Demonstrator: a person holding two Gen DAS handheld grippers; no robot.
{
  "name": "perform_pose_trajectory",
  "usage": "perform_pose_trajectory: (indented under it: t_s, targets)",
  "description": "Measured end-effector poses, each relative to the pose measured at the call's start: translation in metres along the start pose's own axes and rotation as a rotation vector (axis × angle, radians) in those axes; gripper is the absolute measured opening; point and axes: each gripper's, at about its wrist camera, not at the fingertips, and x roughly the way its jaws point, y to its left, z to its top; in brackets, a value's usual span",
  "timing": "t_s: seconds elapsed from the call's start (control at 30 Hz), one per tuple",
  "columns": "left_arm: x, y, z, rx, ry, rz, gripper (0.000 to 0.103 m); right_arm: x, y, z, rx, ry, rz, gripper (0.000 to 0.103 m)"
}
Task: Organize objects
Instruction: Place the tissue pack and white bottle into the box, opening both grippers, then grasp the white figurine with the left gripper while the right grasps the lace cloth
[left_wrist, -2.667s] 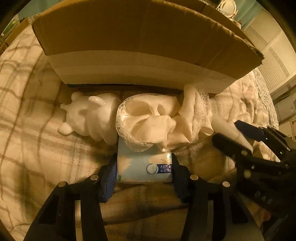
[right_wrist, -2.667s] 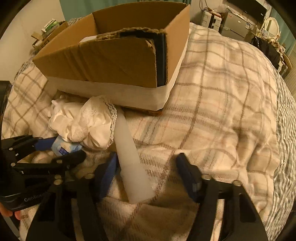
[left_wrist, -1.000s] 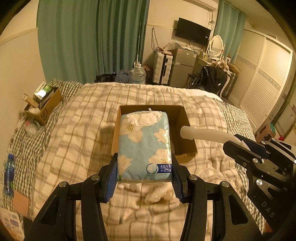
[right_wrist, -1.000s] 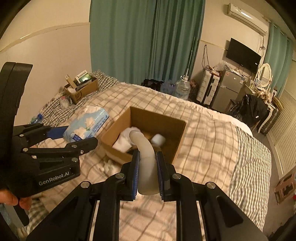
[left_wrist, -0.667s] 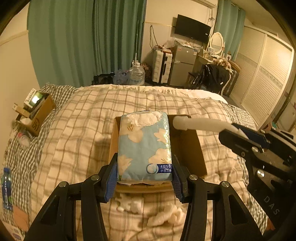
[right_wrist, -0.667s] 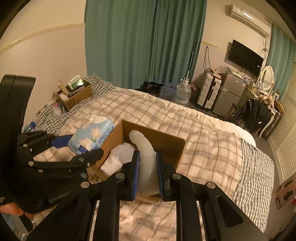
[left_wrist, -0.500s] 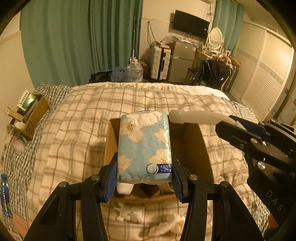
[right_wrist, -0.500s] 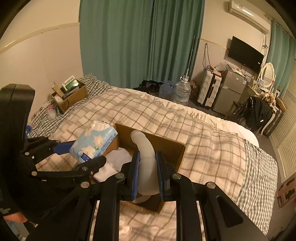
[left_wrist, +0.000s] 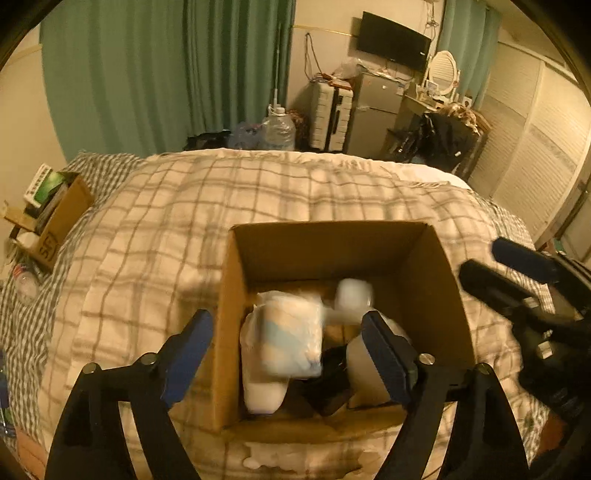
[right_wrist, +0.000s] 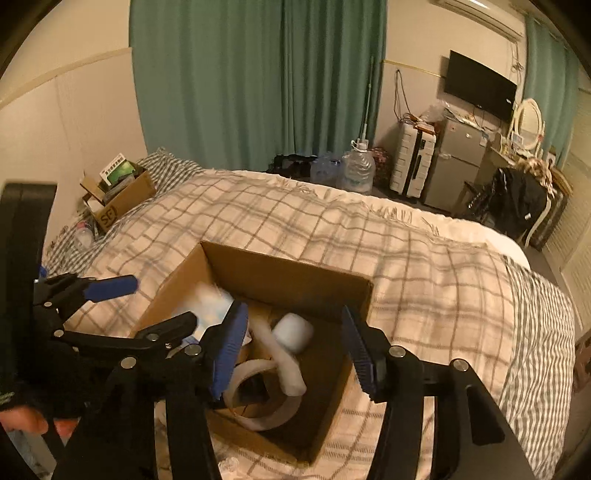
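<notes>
An open cardboard box (left_wrist: 332, 243) (right_wrist: 288, 273) sits on the plaid bed. My left gripper (left_wrist: 291, 347) is open and empty above the box. A blue tissue pack (left_wrist: 288, 339) is blurred, dropping inside the box; it also shows in the right wrist view (right_wrist: 210, 302). My right gripper (right_wrist: 291, 339) is open and empty above the box. A long white tube (right_wrist: 284, 362) lies blurred inside the box, next to a tape roll (right_wrist: 262, 395) and a white round object (right_wrist: 293, 332). A white cloth item (left_wrist: 264, 395) lies under the pack.
White items (left_wrist: 280, 456) lie on the plaid blanket (left_wrist: 184, 221) in front of the box. A small cardboard box (right_wrist: 118, 199) with clutter stands at the bed's far left. Water jugs (right_wrist: 356, 170), a suitcase and a fridge (right_wrist: 454, 162) stand beyond the bed.
Both grippers have opened over the box. The tissue pack left my left gripper and the white tube left my right gripper; both dropped into the box.
</notes>
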Motion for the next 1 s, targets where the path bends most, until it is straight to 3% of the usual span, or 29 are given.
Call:
perform_pose_trajectory:
  t_s: [0.17, 0.3, 0.5, 0.77, 1.0]
  targets:
    - [-0.026, 0.012, -0.026, -0.015, 0.009, 0.042, 0.091, -0.031, -0.003, -0.013, 0.003, 0.001, -0.041, 0.066]
    - [-0.054, 0.023, -0.053, -0.010, -0.007, 0.082, 0.093, -0.068, 0.001, -0.029, 0.001, -0.014, -0.061, 0.084]
    - [-0.085, 0.036, -0.097, -0.036, -0.033, 0.121, 0.103, -0.095, 0.017, -0.067, 0.008, 0.009, -0.070, 0.091]
    - [-0.078, 0.055, -0.149, -0.081, 0.005, 0.149, 0.103, -0.046, 0.047, -0.127, 0.054, 0.168, 0.014, 0.091]
    - [-0.044, 0.075, -0.168, -0.150, 0.117, 0.141, 0.103, 0.026, 0.076, -0.156, 0.021, 0.366, 0.077, 0.091]
